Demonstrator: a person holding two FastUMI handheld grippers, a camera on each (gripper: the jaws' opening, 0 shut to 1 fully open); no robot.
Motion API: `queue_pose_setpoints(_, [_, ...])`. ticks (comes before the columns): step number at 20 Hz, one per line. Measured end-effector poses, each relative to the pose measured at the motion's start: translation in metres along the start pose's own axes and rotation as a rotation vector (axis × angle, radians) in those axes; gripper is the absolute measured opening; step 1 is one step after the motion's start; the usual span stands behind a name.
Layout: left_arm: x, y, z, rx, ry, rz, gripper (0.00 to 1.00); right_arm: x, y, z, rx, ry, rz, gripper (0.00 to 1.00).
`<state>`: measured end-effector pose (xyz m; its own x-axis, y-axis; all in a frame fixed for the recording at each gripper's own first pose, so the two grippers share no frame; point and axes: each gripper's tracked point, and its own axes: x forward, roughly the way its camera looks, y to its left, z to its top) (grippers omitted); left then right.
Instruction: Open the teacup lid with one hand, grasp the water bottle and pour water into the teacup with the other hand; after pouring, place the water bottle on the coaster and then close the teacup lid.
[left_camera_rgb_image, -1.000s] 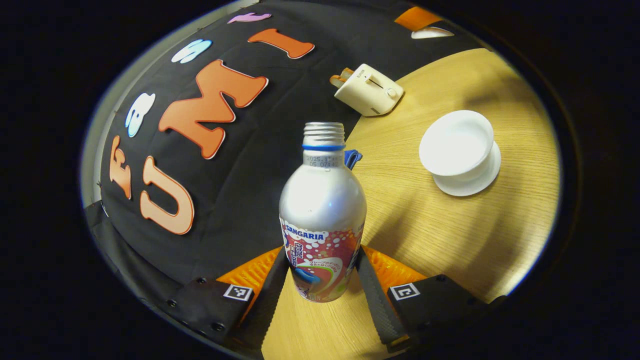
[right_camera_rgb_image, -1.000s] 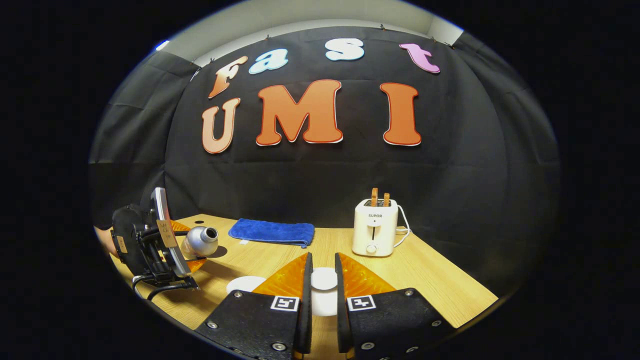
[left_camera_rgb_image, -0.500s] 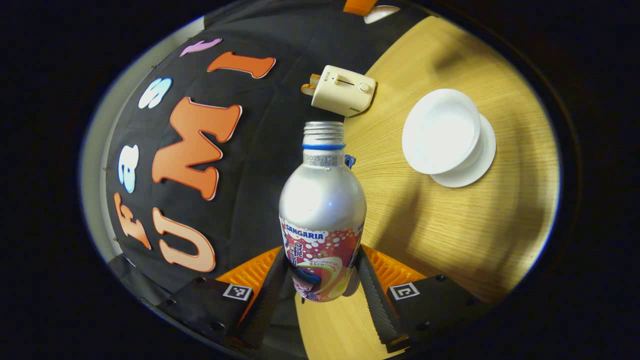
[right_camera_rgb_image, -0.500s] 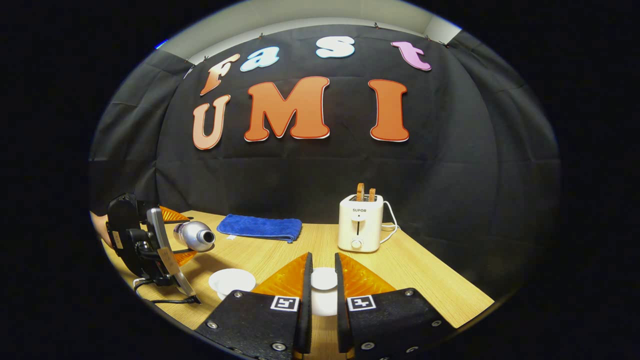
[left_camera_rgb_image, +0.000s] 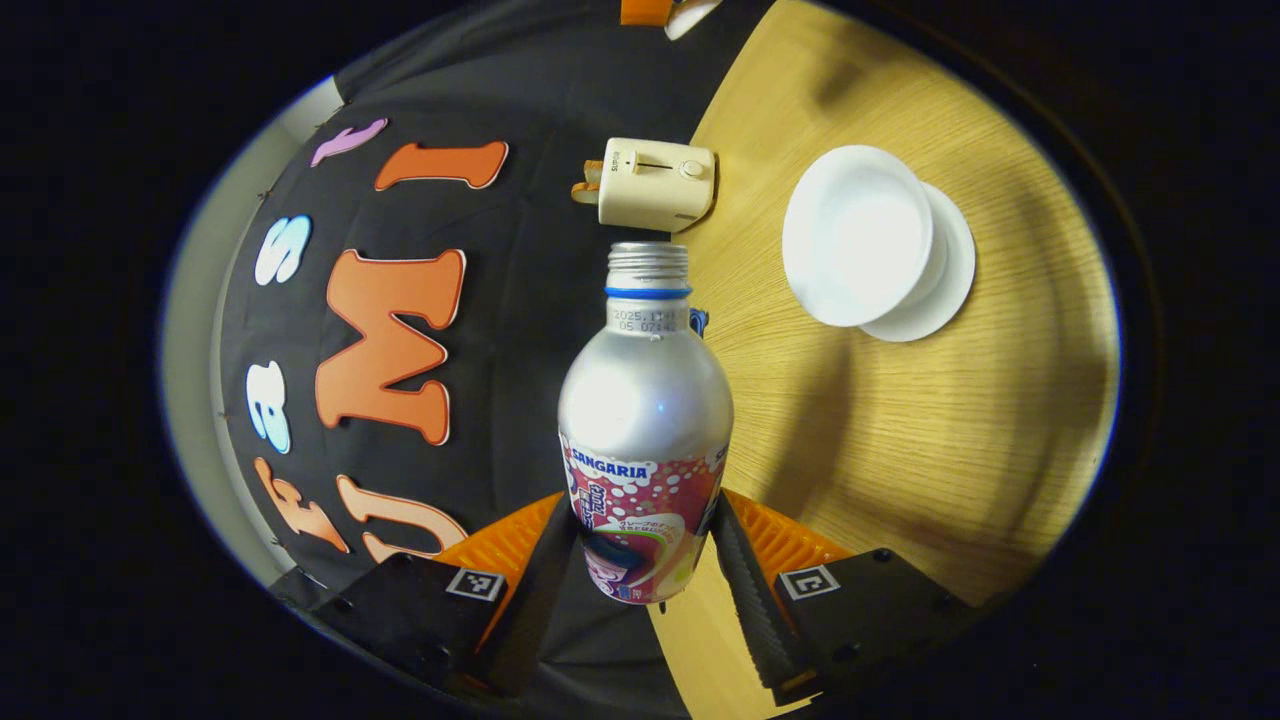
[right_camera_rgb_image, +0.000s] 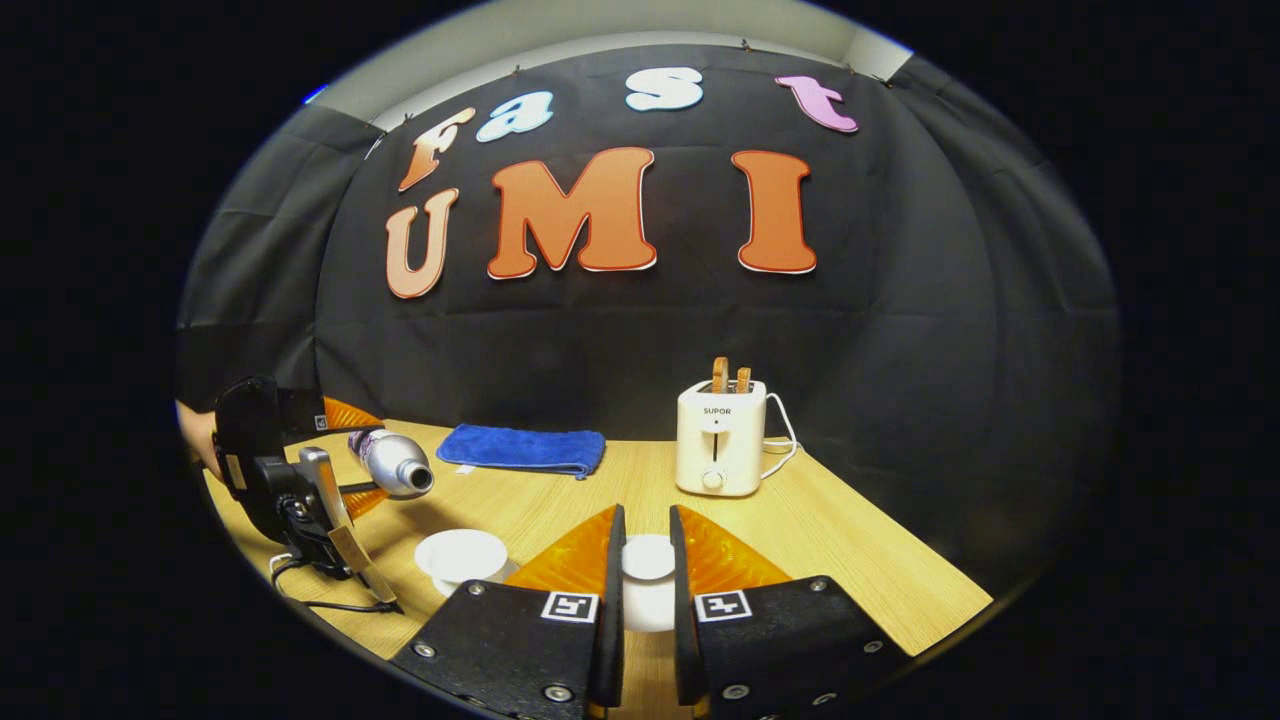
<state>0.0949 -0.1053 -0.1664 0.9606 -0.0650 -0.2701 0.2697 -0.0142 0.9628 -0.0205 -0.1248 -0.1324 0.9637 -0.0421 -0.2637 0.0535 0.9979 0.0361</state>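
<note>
The left gripper (left_camera_rgb_image: 640, 560) clamps the water bottle (left_camera_rgb_image: 645, 440) low on its printed label, one finger pressed on each side, with the silver shoulder and the uncapped threaded neck pointing away from the camera. The wooden table (left_camera_rgb_image: 900, 440) appears turned on its side to the right of the bottle, and on it the open white teacup (left_camera_rgb_image: 858, 235) sits on its white saucer (left_camera_rgb_image: 945, 290), well apart from the bottle's mouth. A cream toaster (left_camera_rgb_image: 655, 183) lies beyond the neck, at the table's edge by the wall
</note>
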Motion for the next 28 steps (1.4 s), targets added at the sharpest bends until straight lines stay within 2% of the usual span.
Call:
queue_pose_setpoints(10, [0.001, 0.014, 0.006, 0.182, -0.027, 0.02, 0.86, -0.004, 0.019, -0.004, -0.038, 0.012, 0.054, 0.21])
queue_pose_setpoints(21, [0.005, 0.015, 0.015, 0.336, -0.042, 0.041, 0.84, -0.012, 0.014, -0.006, -0.029, 0.012, 0.041, 0.21])
queue_pose_setpoints(28, [0.004, 0.026, 0.026, 0.393, -0.065, 0.067, 0.85, -0.018, 0.008, -0.008, -0.026, 0.006, 0.025, 0.21])
